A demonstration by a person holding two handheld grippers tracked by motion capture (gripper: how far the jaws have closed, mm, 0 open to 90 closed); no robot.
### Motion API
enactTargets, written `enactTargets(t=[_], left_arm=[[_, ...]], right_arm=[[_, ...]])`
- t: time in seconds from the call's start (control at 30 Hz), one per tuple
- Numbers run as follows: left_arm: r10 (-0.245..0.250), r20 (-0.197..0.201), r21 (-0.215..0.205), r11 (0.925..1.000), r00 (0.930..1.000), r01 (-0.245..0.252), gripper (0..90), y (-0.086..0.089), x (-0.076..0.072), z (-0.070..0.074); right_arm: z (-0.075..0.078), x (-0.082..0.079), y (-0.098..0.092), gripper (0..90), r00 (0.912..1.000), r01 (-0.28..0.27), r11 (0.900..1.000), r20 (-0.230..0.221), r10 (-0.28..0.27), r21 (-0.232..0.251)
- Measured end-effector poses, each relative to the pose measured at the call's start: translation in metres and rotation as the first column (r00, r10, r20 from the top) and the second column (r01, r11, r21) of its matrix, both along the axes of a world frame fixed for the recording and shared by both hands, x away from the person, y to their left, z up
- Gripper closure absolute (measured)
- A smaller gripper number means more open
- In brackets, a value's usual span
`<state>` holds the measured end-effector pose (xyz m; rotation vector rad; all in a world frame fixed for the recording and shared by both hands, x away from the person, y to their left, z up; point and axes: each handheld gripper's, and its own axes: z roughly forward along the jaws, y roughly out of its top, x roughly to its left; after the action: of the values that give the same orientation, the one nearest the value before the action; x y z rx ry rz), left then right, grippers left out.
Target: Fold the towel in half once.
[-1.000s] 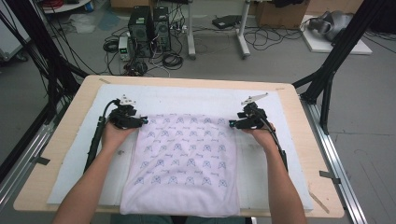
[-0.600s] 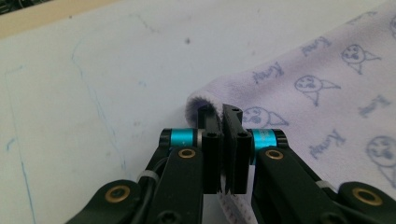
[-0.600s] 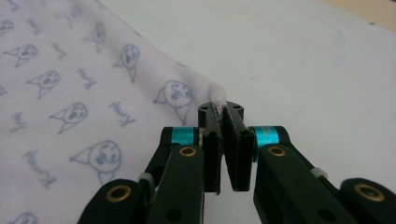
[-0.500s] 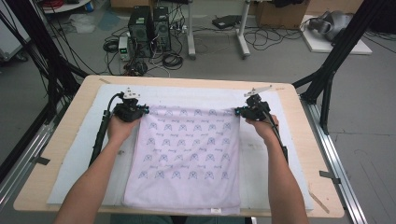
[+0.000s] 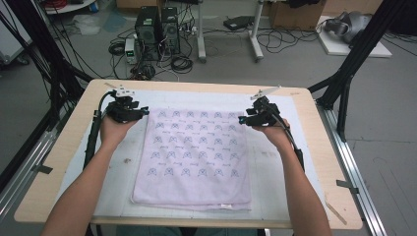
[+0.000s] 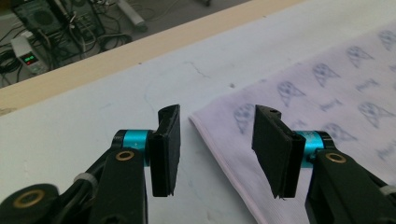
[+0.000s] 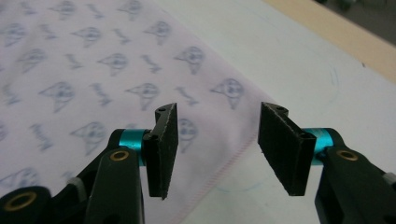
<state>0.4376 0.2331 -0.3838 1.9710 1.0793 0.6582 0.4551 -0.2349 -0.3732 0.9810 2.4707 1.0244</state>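
So the wooden table [image 5: 59,162] has a white mat [image 5: 275,182] on it, and the pale pink printed towel [image 5: 194,157] lies flat in the middle. The left gripper [image 5: 129,111] and right gripper [image 5: 255,117] hang over its far corners, jaws just opened up, nothing pinched between them.

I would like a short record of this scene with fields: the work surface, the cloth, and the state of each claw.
surface: wooden table covered by a white mat
cloth: pale pink towel with a blue printed pattern, lying flat, far edge between the claws
left claw: jaws apart, just been opening, nothing between the pads; raised above the towel's far left corner
right claw: jaws apart, just been opening, nothing gripped; raised above the towel's far right corner
floor behind: computer towers and cables
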Motion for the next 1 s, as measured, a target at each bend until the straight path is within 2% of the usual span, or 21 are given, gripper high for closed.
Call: enactTargets(t=[0.03,0.07,0.1,0.17,0.23,0.3,0.33,0.4,0.47,0.53,0.6,0.7,0.77,0.8,0.87,0.93,0.97,1.0], left_arm=[[-0.011,0.001,-0.005,0.9999,0.9999,0.011,51.8,0.0,-0.006,-0.002],[-0.024,-0.004,-0.002,0.9997,0.9997,0.024,51.5,0.0,-0.012,-0.003],[-0.038,0.0,-0.003,0.9993,0.9993,0.038,51.1,0.001,-0.019,-0.005],[-0.071,-0.027,0.007,0.9974,0.9971,0.071,49.9,0.0,-0.031,-0.006],[-0.097,0.0,-0.002,0.9953,0.9953,0.097,49.1,-0.001,-0.049,-0.009],[-0.127,-0.007,-0.015,0.9919,0.9919,0.126,48.6,-0.002,-0.065,-0.012],[-0.136,-0.002,-0.013,0.9906,0.9906,0.136,48.5,-0.002,-0.074,-0.014],[-0.167,-0.002,-0.007,0.9859,0.9859,0.167,48.3,-0.003,-0.092,-0.017],[-0.188,0.016,-0.006,0.9821,0.9821,0.188,48.3,-0.004,-0.111,-0.021],[-0.218,0.016,0.035,0.9756,0.9759,0.217,48.5,-0.007,-0.129,-0.025],[-0.242,0.027,0.025,0.9702,0.97,0.241,49.1,-0.008,-0.146,-0.03],[-0.275,-0.004,0.002,0.9615,0.9615,0.275,49.4,-0.007,-0.165,-0.038],[-0.313,-0.038,-0.034,0.9495,0.9489,0.312,49.2,-0.006,-0.175,-0.041],[-0.331,-0.047,-0.036,0.9434,0.9425,0.33,48.8,-0.006,-0.18,-0.043],[-0.368,-0.066,-0.03,0.93,0.9277,0.366,48.6,-0.005,-0.19,-0.046],[-0.396,-0.08,-0.023,0.9182,0.9148,0.395,48.7,-0.004,-0.198,-0.049],[-0.419,-0.098,-0.033,0.9078,0.9026,0.418,49.1,-0.003,-0.201,-0.051],[-0.45,-0.132,-0.054,0.8927,0.8829,0.447,50.3,-0.002,-0.202,-0.055]], right_arm=[[0.001,-0.01,0.001,46.4,0.9999,-0.016,0.999,-0.005,0.016,0.033],[0.001,-0.018,0.002,46.0,0.9995,-0.031,0.998,-0.006,0.031,0.046],[0.001,-0.027,0.003,45.9,0.9986,-0.052,0.998,-0.002,0.052,0.04],[0.0,-0.046,0.003,46.0,0.9969,-0.078,0.996,0.011,0.077,0.053],[-0.002,-0.066,0.004,46.4,0.9946,-0.103,0.993,0.015,0.103,0.053],[-0.006,-0.086,0.004,47.0,0.9925,-0.122,0.989,0.011,0.122,0.08],[-0.008,-0.095,0.004,47.6,0.9901,-0.14,0.987,0.013,0.14,0.079],[-0.013,-0.112,0.004,48.6,0.9873,-0.159,0.984,0.01,0.159,0.076],[-0.018,-0.128,0.004,49.9,0.9831,-0.183,0.98,0.0,0.183,0.084],[-0.022,-0.143,0.004,50.9,0.976,-0.216,0.973,-0.011,0.217,0.078],[-0.026,-0.157,0.003,52.5,0.9688,-0.244,0.965,-0.018,0.247,0.095],[-0.034,-0.175,0.001,55.2,0.9617,-0.269,0.957,-0.025,0.273,0.113],[-0.04,-0.186,0.0,57.0,0.9531,-0.295,0.949,-0.039,0.3,0.111],[-0.042,-0.191,0.0,57.8,0.9461,-0.313,0.943,-0.05,0.32,0.11],[-0.047,-0.198,0.0,59.6,0.9371,-0.336,0.938,-0.067,0.343,0.087],[-0.052,-0.205,-0.001,60.6,0.9319,-0.347,0.934,-0.079,0.354,0.086],[-0.056,-0.208,-0.001,60.6,0.9295,-0.352,0.932,-0.084,0.359,0.088],[-0.06,-0.209,0.0,60.5,0.9272,-0.354,0.931,-0.097,0.362,0.09]])
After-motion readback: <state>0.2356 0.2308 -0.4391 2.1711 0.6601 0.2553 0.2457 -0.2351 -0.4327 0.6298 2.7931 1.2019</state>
